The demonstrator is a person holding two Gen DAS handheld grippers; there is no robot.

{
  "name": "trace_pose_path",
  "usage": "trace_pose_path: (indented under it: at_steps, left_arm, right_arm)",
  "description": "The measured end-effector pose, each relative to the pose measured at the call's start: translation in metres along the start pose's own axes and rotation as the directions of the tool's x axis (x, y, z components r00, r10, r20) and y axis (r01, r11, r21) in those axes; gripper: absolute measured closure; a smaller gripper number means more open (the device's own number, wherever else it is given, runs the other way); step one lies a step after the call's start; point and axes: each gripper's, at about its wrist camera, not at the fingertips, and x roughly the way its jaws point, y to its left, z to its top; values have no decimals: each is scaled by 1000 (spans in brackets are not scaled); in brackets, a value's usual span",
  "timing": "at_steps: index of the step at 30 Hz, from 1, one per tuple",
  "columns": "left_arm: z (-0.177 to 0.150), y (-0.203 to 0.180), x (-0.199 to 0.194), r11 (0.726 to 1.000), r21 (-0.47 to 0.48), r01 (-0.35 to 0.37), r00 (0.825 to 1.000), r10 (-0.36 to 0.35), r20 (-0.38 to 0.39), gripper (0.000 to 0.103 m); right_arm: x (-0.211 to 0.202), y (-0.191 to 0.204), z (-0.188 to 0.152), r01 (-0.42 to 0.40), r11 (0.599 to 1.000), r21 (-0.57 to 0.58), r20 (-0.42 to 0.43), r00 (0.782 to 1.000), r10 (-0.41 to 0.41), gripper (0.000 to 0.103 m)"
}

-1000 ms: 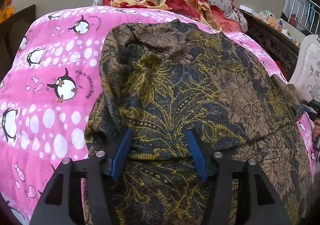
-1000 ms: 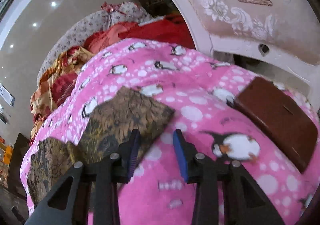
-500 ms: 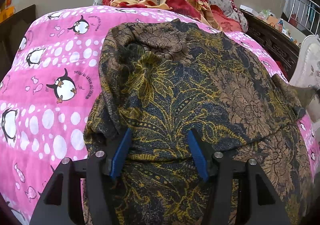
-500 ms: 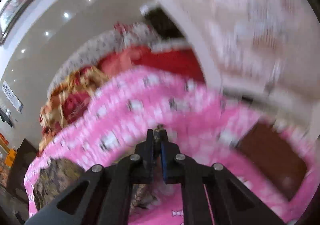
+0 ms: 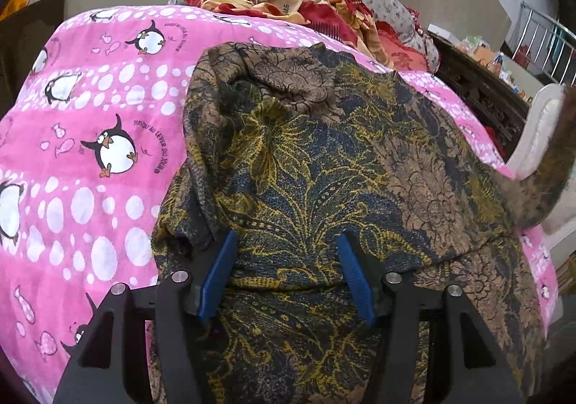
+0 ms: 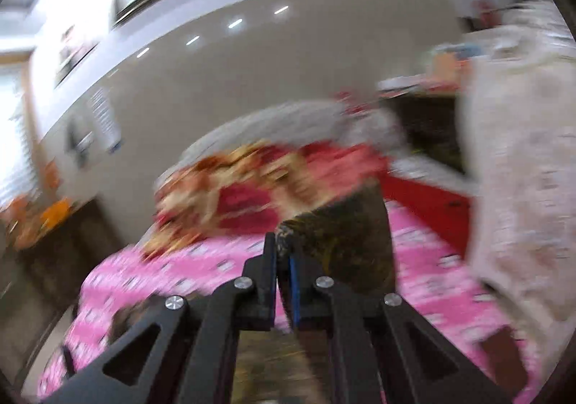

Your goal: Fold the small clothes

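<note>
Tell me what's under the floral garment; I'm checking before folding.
Pink penguin quilt shows around the floral garment, evidently continuing beneath. Anything else under the cloth is covered.

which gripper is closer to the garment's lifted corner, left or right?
Right. The right gripper is shut on the patterned garment's lifted corner, raised above the pink penguin blanket. The left gripper is open over the garment's middle, away from that corner.
</note>
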Motion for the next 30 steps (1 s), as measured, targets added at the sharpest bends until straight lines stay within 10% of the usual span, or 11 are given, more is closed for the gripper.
trace_pose_path:
  at_steps: [4,9,17,25,30]
  left_arm:
    - [-1,5,-3,999,-25,32,999,-32,8,66]
    - [-1,8,-4,998,-43,54,998,-53,13,66]
    - [-1,8,-4,998,-44,55,998,-54,12,66]
    - [3,-3,-10,999,-29,23,1000,-23,15,66]
    - [16,-26,-11,980,-21,198,980,-197,29,66]
  right_arm:
    - [70,95,-41,-174,984,-35,-122,978,169,97]
    - [141,198,-119,-375,927,-16,-293,888,354,97]
    - [196,239,-276,-361,932,-20,-593,755,280,96]
    - [147,226,-267,-315,930,-191,-588,795,149,56]
    - [106,193,-298,-251,876,-413,-561,827,-28,54]
